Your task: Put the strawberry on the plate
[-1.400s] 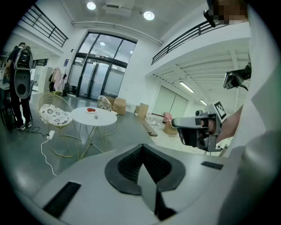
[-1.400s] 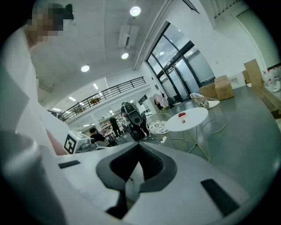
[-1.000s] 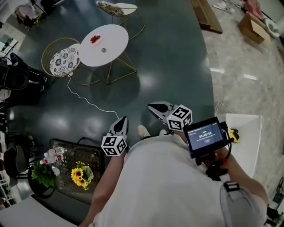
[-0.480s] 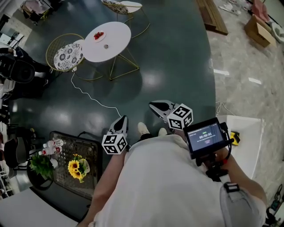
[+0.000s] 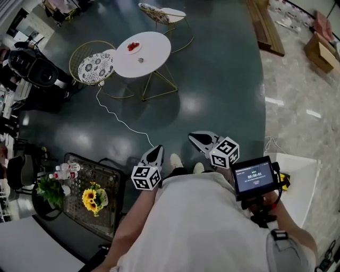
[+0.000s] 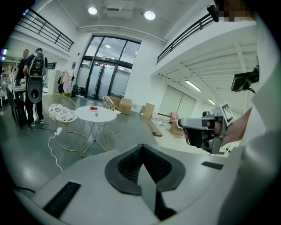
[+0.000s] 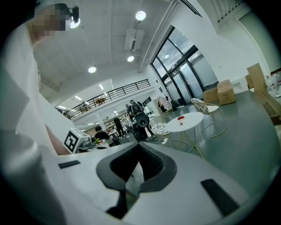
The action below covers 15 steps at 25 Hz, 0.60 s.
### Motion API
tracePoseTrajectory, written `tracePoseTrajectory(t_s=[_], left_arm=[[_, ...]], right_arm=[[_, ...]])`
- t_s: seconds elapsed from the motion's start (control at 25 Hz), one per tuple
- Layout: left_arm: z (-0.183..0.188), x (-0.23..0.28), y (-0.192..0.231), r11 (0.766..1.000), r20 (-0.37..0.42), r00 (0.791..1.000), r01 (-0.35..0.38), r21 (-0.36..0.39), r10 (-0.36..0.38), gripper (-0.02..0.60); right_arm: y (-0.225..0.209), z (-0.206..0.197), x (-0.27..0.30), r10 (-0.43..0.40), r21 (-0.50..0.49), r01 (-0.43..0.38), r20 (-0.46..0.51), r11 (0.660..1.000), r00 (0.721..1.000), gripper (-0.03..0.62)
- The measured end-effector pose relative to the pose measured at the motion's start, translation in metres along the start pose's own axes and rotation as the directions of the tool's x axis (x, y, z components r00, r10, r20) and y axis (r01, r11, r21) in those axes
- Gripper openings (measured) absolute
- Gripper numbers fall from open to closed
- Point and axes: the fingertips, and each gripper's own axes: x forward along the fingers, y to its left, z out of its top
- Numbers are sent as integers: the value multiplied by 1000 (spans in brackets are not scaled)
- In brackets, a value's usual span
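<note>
Far ahead on the dark floor stands a round white table (image 5: 151, 56). On it lies a small plate with red strawberries (image 5: 133, 47), and beside that a small pale object (image 5: 141, 60). The left gripper view shows the strawberries (image 6: 93, 108) small and distant, and so does the right gripper view (image 7: 181, 117). My left gripper (image 5: 154, 154) and right gripper (image 5: 195, 138) are held close to the person's body, pointing towards the table and well short of it. Both are shut with nothing between their jaws.
A gold wire chair with a patterned cushion (image 5: 95, 68) stands left of the table, another chair (image 5: 159, 13) behind it. A white cable (image 5: 119, 121) trails over the floor. A black mesh table with sunflowers (image 5: 95, 197) and bottles (image 5: 64, 171) is at lower left. A small monitor (image 5: 254, 176) is at right.
The head view has shifted: the white table now sits further right and slightly lower in the frame. Both grippers keep the same shut pose near the body.
</note>
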Motion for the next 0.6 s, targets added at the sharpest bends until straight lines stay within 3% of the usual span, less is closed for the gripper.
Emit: tracePoseTrajectory(t_s=[0.6], left_arm=[[-1, -4, -3, 1000, 2, 1000, -7, 18, 7, 6]], right_arm=[[3, -6, 2, 20, -20, -20, -14, 1000, 1000, 6]])
